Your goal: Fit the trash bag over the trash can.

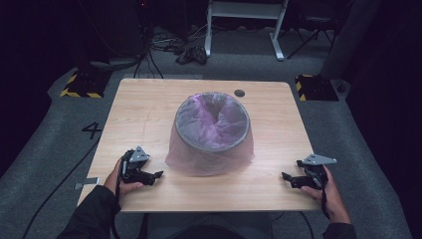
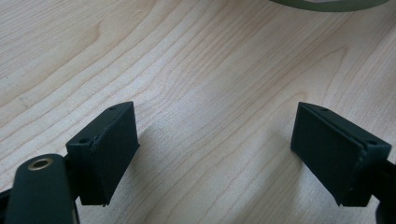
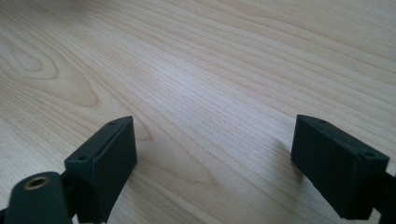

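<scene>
Black jaws of the left tool (image 2: 215,140) rise at the bottom of the left gripper view, spread wide with only bare wood grain between them; they hold nothing. Ahead of that tool and to its right, at the top edge of that view, curves a sliver of the grey bin rim (image 2: 327,4). In the right gripper view the right tool (image 3: 215,144) stands just as wide apart, its jaws empty over the pale wooden worktop (image 3: 210,70).

From the high view, the left tool (image 1: 155,176) rests low on the worktop (image 1: 139,109) in the person's left hand (image 1: 122,181), its jaws aimed inward toward the right tool (image 1: 286,177), which the right hand (image 1: 331,194) holds at the opposite near corner, pointing back at it. Between the two tools, and farther from the person than either, stands the small waste bin (image 1: 211,132), upright with its long axis vertical and its round mouth facing up. A translucent pink bag liner (image 1: 214,119) fills its inside and drapes over the rim down the outer wall to the worktop. The left tool lies near the liner's skirt without touching it; the right tool lies well apart from it.
</scene>
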Available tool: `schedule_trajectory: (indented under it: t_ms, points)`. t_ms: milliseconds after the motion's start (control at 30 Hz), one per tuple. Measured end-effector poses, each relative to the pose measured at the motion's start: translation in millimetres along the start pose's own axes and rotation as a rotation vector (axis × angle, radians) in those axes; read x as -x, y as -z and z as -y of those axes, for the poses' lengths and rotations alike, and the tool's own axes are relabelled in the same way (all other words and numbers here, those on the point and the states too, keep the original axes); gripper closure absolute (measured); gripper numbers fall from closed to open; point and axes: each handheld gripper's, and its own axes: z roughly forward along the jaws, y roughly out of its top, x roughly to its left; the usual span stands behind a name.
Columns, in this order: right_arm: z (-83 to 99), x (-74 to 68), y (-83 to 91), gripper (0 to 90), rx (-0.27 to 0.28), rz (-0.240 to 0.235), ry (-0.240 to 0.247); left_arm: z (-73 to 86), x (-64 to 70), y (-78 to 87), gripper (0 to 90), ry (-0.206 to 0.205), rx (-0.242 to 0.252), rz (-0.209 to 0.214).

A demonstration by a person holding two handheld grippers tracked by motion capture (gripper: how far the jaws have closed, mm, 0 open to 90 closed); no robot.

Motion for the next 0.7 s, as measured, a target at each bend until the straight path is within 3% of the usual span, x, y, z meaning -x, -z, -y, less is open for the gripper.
schedule_trajectory:
  t_ms: [700]
  points:
    - [0.1, -0.2, 0.1, 14.4, 0.001, 0.0, 0.002, -0.6, -0.7, -0.5, 14.7, -0.007, 0.0, 0.002]
